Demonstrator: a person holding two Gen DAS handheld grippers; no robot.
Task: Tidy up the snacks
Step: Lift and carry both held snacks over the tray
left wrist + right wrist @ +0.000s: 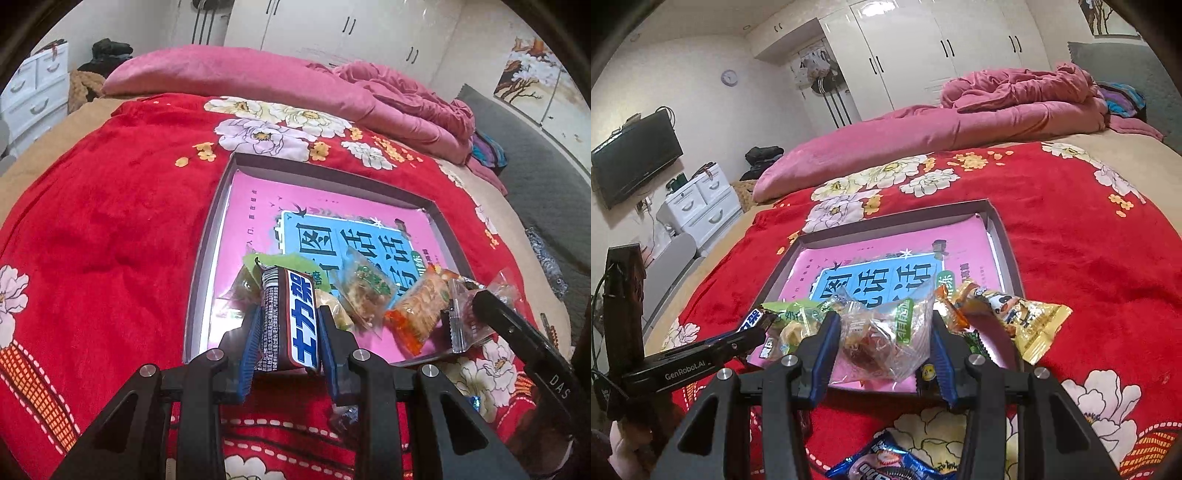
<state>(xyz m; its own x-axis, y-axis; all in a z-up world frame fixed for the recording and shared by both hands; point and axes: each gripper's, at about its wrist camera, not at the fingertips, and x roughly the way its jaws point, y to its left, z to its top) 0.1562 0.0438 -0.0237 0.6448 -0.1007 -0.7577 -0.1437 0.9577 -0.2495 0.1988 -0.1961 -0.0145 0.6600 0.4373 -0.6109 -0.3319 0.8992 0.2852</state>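
Note:
A shallow grey tray [207, 236] with a pink printed lining lies on the red flowered blanket; its rim [1001, 236] also shows in the right wrist view. My left gripper [286, 314] is shut on a brown chocolate bar [291, 317] with a blue and white label, held over the tray's near edge. My right gripper [882, 325] is shut on a clear snack packet [886, 336] with a green label, also over the near edge. Several packets lie in the tray's near end: a clear one [365, 291], an orange one [417, 306], a yellow one [1030, 321].
A blue wrapped snack [886, 461] lies on the blanket [110, 221] in front of the tray. A pink quilt [258, 81] is bunched along the far side of the bed. White drawers [701, 206] and a wall television [635, 155] stand at the left.

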